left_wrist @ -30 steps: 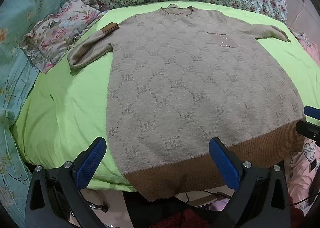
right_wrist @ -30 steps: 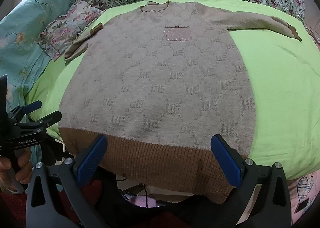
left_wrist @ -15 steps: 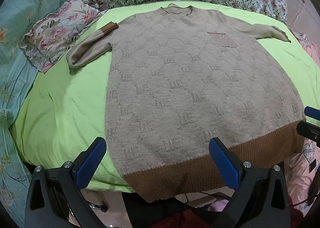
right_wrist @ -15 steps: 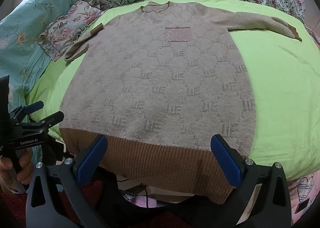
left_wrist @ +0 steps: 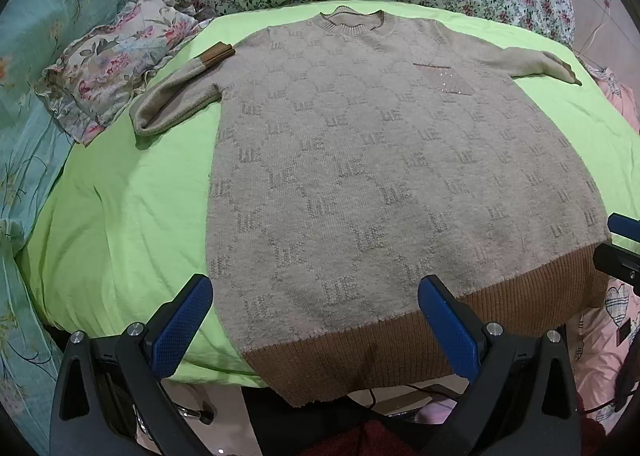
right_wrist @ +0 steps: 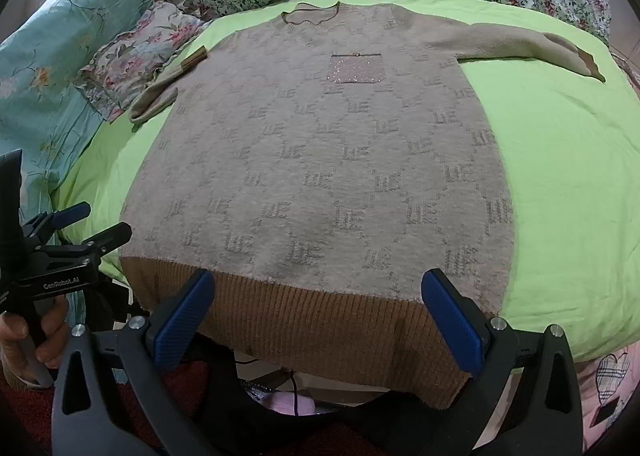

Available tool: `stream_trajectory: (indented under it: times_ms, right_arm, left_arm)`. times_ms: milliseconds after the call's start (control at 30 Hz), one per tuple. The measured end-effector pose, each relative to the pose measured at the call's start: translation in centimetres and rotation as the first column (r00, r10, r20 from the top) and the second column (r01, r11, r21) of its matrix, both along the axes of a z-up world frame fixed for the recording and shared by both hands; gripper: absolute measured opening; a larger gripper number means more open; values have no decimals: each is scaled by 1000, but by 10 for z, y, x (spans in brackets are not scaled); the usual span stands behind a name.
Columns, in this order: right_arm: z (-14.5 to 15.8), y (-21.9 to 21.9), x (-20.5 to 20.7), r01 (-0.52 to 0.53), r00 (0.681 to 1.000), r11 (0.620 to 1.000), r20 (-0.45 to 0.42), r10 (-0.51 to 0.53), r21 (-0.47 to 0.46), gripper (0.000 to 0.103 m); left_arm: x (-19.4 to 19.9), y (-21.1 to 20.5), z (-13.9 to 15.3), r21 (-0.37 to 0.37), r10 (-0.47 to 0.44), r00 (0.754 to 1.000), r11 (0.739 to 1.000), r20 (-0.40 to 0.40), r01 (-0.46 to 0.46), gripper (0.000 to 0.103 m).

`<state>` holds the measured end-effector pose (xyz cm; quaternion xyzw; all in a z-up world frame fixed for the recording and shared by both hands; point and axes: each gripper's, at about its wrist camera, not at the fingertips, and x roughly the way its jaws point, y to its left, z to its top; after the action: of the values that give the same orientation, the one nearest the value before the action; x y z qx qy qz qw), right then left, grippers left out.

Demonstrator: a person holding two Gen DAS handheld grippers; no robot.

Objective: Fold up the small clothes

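Green bed (left_wrist: pixel 120 216) bears sweater (left_wrist: pixel 380 176); both grippers' jaws spread wide, empty.

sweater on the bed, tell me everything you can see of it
The sweater is a beige knit with a repeating grey letter pattern, a ribbed brown hem, brown cuffs and a sparkly pink chest pocket. It lies flat, face up on the green sheet, hem overhanging the edge, one sleeve folded back, the other stretched out. Nothing grips it.

Both wrist views look forward from the bed's foot, close over the sweater (left_wrist: pixel 384 184) hem, sharing its body.
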<state>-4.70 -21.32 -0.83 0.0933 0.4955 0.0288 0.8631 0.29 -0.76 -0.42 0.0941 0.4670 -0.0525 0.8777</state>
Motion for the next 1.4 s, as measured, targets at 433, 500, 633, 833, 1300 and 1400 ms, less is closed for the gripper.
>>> stream_trajectory:
  times_ms: [433, 500, 633, 833, 1300, 1400]
  right_arm:
    - [0, -1, 3, 7, 1000, 999, -7, -7, 38, 103]
    - [0, -2, 4, 8, 1000, 999, -11, -8, 36, 103]
    - [-2, -3, 5, 12, 1000, 1000, -10, -12, 25, 103]
    - [-1, -7, 6, 22, 1000, 999, 6, -22, 32, 103]
    - [-3, -31, 10, 87, 996, 991, -28, -85, 101, 103]
    - [-4, -35, 11, 86, 996, 987, -17, -85, 133, 103]
  left_arm:
    - [7, -2, -3, 12, -4, 1000, 1000, -4, 4, 103]
    - [8, -2, -4, 12, -4, 1000, 1000, -7, 4, 103]
    - [12, -2, -7, 11, -4, 1000, 1000, -12, 4, 103]
    - [17, -4, -10, 28, -9, 1000, 1000, -21, 9, 103]
    - [34, -12, -20, 47, -16, 995, 999, -97, 21, 103]
    - [38, -14, -21, 39, -22, 995, 999, -98, 26, 103]
